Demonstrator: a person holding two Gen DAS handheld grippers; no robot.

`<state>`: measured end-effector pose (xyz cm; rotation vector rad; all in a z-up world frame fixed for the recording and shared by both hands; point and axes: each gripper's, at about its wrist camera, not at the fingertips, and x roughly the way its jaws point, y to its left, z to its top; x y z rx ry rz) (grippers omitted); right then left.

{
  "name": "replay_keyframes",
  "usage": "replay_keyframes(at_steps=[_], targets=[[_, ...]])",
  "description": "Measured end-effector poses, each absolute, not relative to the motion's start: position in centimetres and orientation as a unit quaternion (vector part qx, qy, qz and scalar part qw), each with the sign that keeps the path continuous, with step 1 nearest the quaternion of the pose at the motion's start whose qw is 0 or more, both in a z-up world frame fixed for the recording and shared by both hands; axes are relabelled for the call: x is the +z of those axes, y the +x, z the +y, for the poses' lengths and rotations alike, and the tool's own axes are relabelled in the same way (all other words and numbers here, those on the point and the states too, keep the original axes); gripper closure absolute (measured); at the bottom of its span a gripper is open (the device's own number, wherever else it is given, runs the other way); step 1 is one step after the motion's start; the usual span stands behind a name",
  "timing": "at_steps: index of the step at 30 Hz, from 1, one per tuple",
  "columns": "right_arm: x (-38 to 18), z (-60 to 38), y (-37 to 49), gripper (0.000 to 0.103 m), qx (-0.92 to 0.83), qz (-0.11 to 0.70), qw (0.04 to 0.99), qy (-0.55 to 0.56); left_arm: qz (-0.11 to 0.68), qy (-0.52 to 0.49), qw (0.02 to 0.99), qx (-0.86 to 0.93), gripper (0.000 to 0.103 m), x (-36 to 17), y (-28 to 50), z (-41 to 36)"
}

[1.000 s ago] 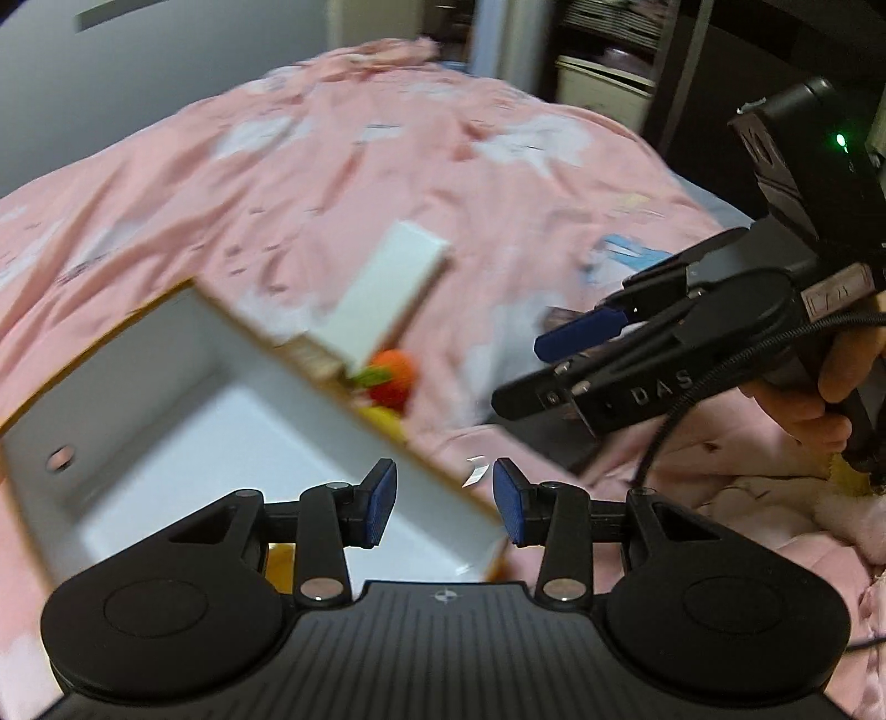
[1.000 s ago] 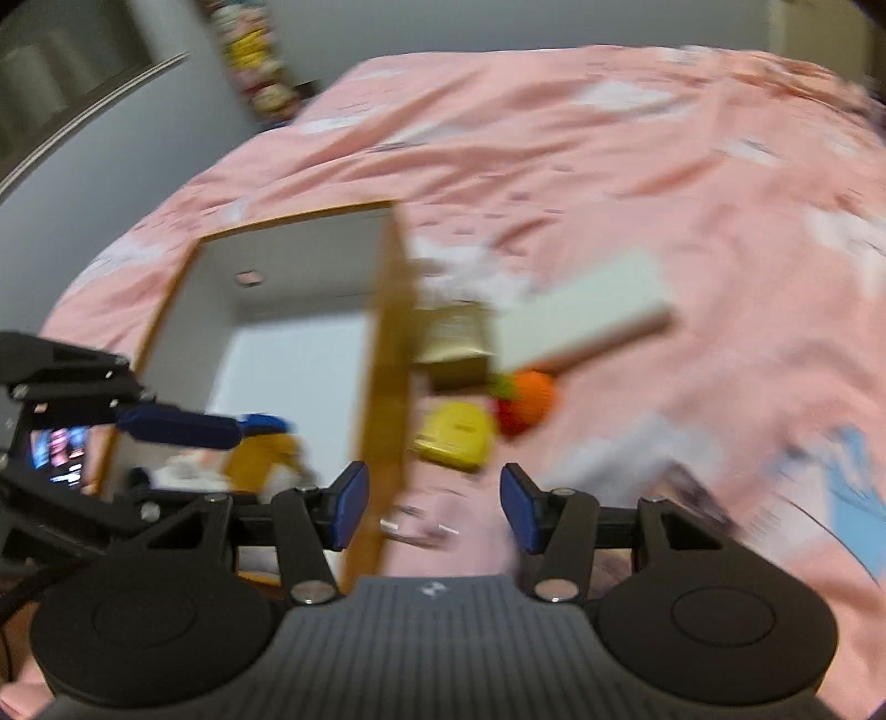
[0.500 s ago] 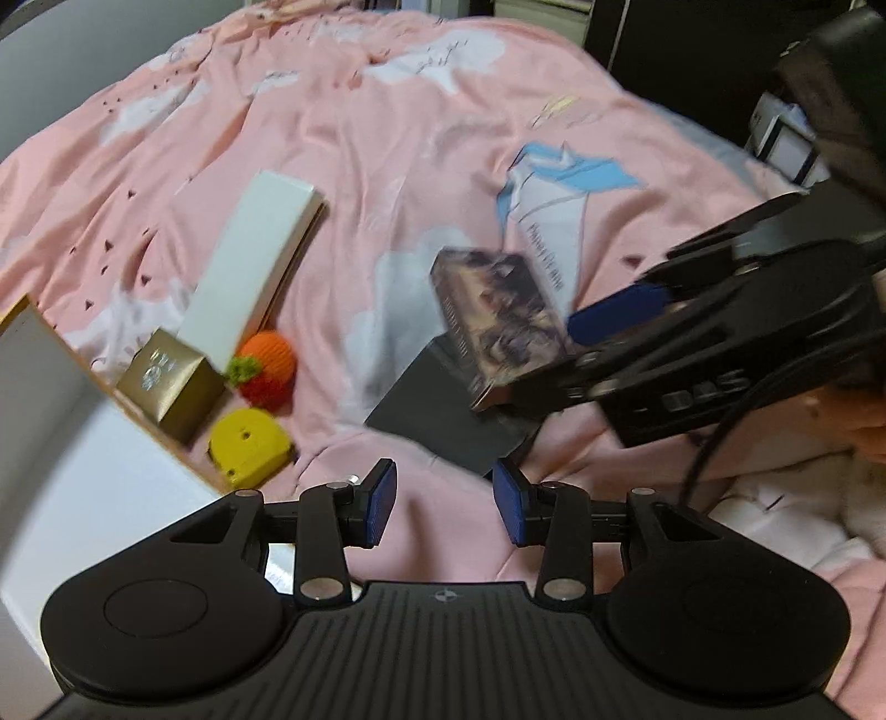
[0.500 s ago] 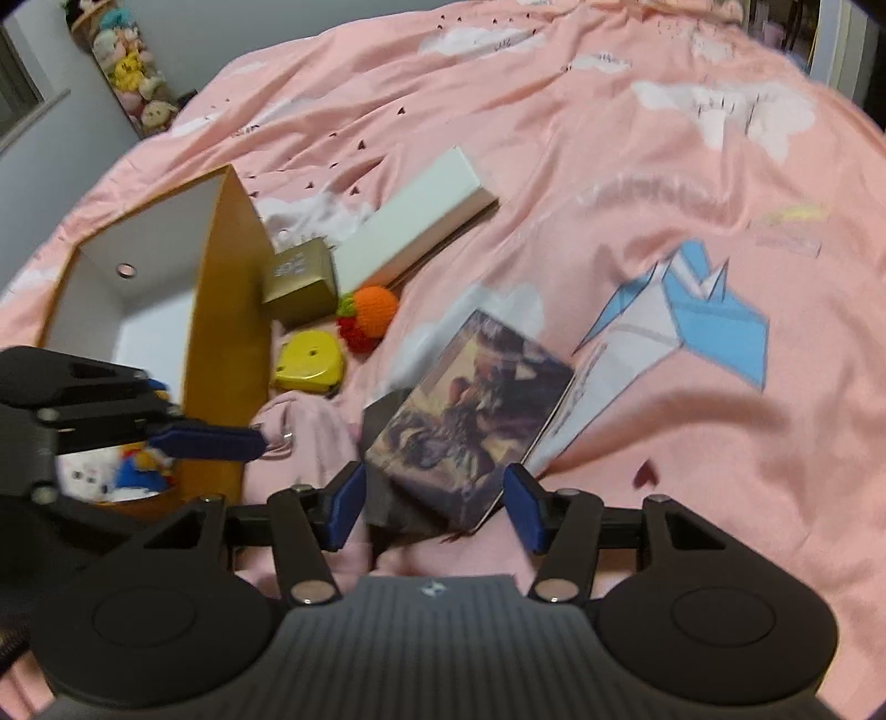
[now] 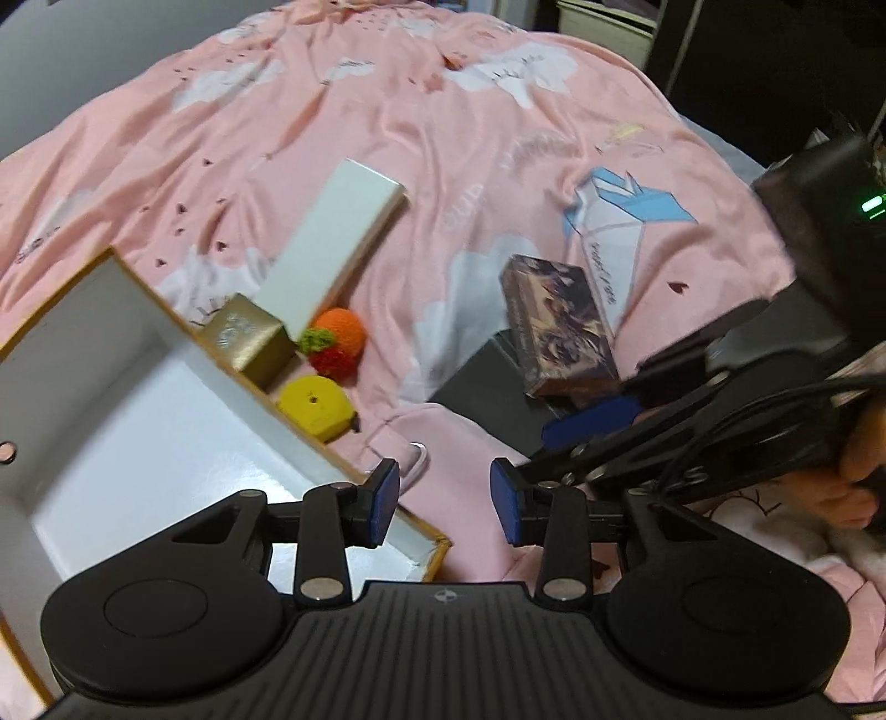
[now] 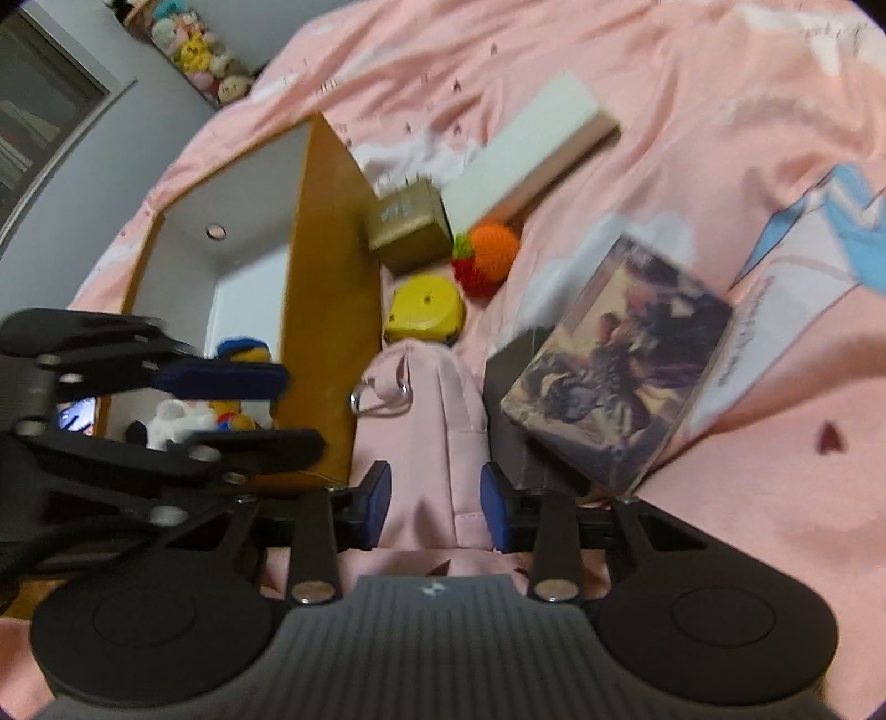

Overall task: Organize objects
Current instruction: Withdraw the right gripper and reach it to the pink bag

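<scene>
An open box with white inside and brown walls lies on the pink bed. Beside it lie a gold box, a crocheted orange-and-red fruit, a yellow tape measure, a long white box and a picture box on a dark flat piece. My left gripper is open and empty above the box's near corner. My right gripper is open, with a pink pouch lying between its fingers. Plush toys sit inside the box.
The pouch has a metal ring at its far end. A shelf of plush toys stands at the far wall. Dark furniture stands past the bed's right side. The bedspread is wrinkled.
Both grippers have swung over the bed. The right gripper has come down low, and the pink pouch now lies between its fingers. The left gripper is back over the box's corner.
</scene>
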<state>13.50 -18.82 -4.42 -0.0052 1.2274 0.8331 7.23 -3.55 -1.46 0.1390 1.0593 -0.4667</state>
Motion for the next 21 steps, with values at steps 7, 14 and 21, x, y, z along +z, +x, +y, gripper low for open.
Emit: replay_keyframes(at_steps=[7, 14, 21], targets=[[-6.7, -16.5, 14.7, 0.056, 0.372, 0.579, 0.726, -0.012, 0.495, 0.024, 0.846, -0.196, 0.058, -1.0, 7.0, -1.7], [-7.9, -15.2, 15.3, 0.072, 0.366, 0.568, 0.737, -0.034, 0.493, 0.004, 0.851, -0.18, 0.058, -0.9, 7.3, -0.6], [-5.2, -16.8, 14.3, 0.08, 0.368, 0.53, 0.764, -0.031, 0.485, -0.002, 0.855, -0.183, 0.058, -0.8, 7.2, -0.5]])
